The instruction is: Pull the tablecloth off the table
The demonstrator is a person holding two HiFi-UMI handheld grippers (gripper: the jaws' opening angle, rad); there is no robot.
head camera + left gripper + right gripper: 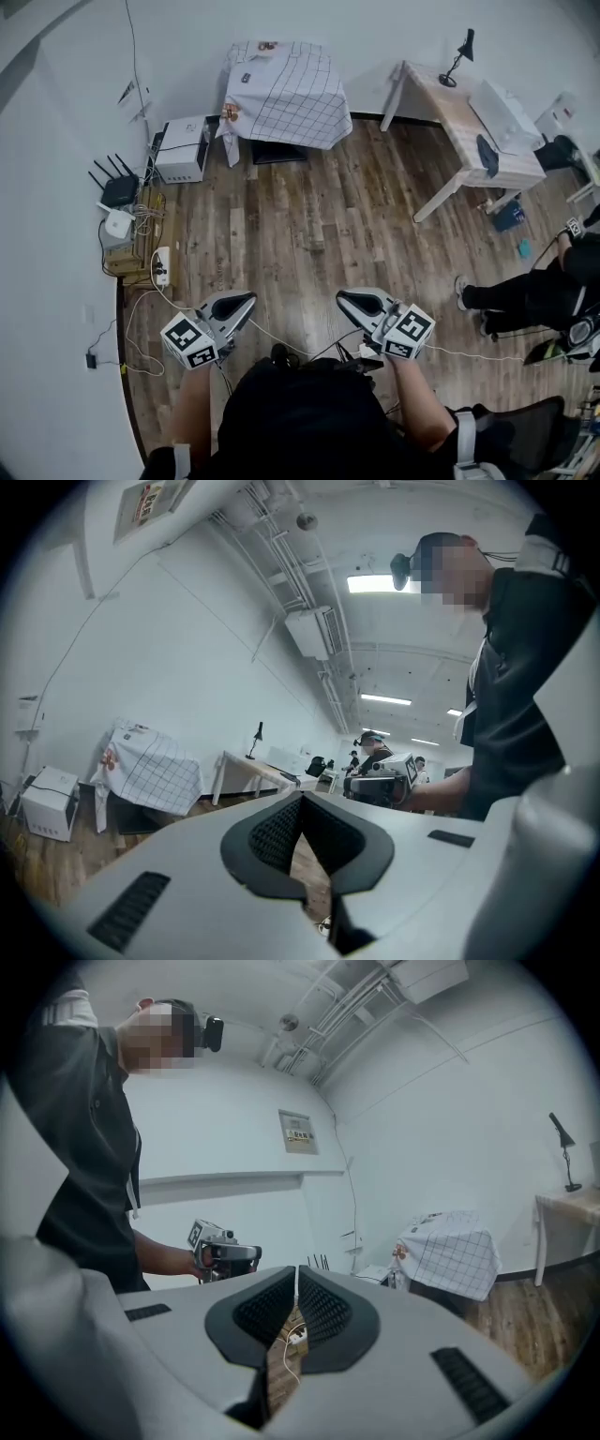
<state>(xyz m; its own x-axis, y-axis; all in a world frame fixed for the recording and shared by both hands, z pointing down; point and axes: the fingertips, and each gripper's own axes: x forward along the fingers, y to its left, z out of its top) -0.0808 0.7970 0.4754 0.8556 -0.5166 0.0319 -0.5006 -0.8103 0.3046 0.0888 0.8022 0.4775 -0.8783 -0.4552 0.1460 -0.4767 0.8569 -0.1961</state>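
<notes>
– So, where is the tablecloth point(286, 89)?

– On its table point(232, 150), at the far wall point(375, 37). White with a dark grid. It covers the top and hangs down the sides; only a leg shows at the left corner. Small reddish marks sit on the top edge and on the left drape; too small to tell what they are.

– Left claw point(246, 300)?

– Jaws together, nothing between the pads. In its own view only floor point(309, 216) shows through the gap below the tips. It is low in the head view, well apart from the tablecloth, pointing roughly level.

– Right claw point(347, 300)?

– The same: jaws together, empty. Through the slit its view shows floor and a white cable, both well beyond the pads. It is level with the left claw, with bare planks between them.

– Is either one touching the tablecloth?

– No. A wide stretch of wood floor lies between both claws and the table.

– Surroundings?

– A long table point(464, 117) stands to the right, with a black lamp point(459, 56) at its far end. A white box point(181, 148) sits just left of the covered table, and a router point(117, 187) is by the left wall. A seated person point(534, 295) is at the right edge.
</notes>
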